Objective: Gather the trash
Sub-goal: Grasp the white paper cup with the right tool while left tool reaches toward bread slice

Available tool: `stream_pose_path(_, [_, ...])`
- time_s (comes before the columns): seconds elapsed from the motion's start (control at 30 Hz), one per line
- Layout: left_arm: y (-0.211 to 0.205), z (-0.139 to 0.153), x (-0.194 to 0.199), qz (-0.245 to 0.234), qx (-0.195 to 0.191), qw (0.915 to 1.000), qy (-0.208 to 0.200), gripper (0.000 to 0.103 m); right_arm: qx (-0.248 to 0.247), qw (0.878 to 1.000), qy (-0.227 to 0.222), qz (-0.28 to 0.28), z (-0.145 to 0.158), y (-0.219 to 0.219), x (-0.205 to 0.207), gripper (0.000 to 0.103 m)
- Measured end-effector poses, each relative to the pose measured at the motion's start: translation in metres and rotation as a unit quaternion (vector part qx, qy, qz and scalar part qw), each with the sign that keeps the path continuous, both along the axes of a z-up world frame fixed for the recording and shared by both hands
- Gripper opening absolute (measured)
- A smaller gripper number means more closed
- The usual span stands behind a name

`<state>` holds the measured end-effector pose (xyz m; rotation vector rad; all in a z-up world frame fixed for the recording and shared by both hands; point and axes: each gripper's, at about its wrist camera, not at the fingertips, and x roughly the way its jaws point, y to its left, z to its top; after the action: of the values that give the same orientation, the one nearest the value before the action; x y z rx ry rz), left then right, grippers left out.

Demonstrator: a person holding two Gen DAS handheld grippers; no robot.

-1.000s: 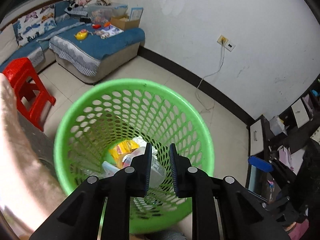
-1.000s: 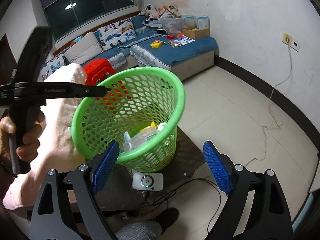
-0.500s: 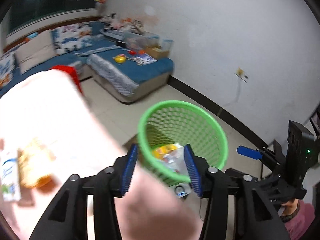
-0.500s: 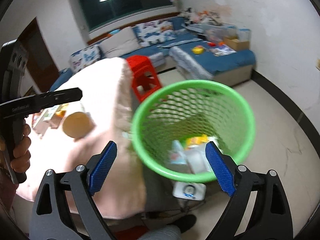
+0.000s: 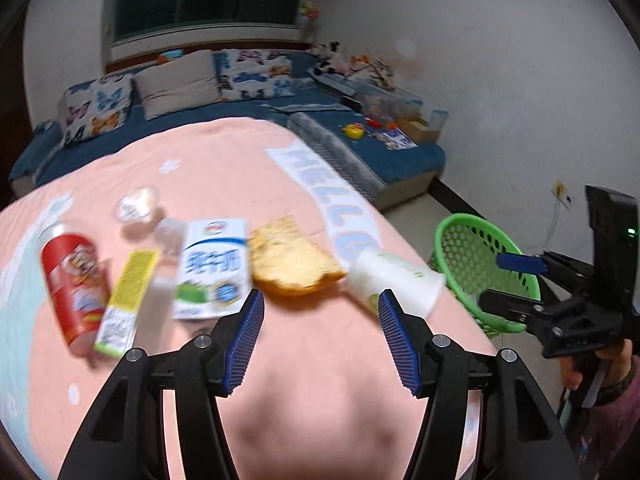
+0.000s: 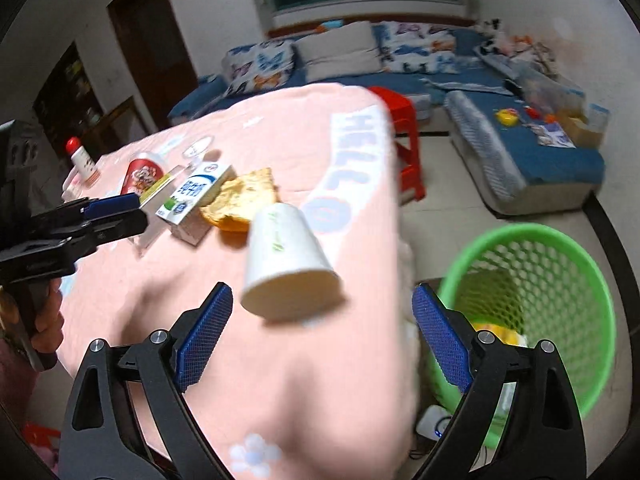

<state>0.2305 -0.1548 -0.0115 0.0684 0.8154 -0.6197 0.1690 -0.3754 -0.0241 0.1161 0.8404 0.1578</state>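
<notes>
Trash lies on the pink-clothed table [image 5: 320, 400]: a red can [image 5: 74, 284], a yellow-green carton [image 5: 128, 296], a blue-and-white milk carton [image 5: 212, 268], an orange piece of bread [image 5: 292, 256] and a white paper cup [image 5: 394, 280] on its side. My left gripper [image 5: 320, 320] hovers just short of the bread, its jaws opening with nothing between them. My right gripper [image 6: 320, 332] is open, and the paper cup [image 6: 288, 256] lies just beyond its pads. The green mesh basket [image 6: 532, 300] stands on the floor to the right, with trash in its bottom.
A clear lid [image 5: 136, 204] and a small red-capped bottle [image 6: 82, 158] sit farther back on the table. A red stool [image 6: 404, 136] and a blue sofa [image 6: 520, 152] stand beyond the table edge. A white device [image 6: 432, 428] and cables lie beside the basket.
Both views have swung from the basket over to the table. The left jaws went from nearly shut to wide apart. The basket now sits off to the right.
</notes>
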Motion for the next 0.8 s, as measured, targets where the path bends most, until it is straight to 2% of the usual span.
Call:
stream_pose_path(0.3, [0.046, -0.005, 0.000, 0.029, -0.007, 0.9996, -0.002, 0.058, -0.042, 0.997, 0.044, 0.048, -0.024, 0.032, 0.049, 0.090])
stream_pose_path(0.8, [0.060, -0.013, -0.002, 0.032, -0.001, 0.9995, -0.002, 0.058, -0.059, 0.993, 0.077, 0.065, -0.047, 0.045, 0.077, 0.089])
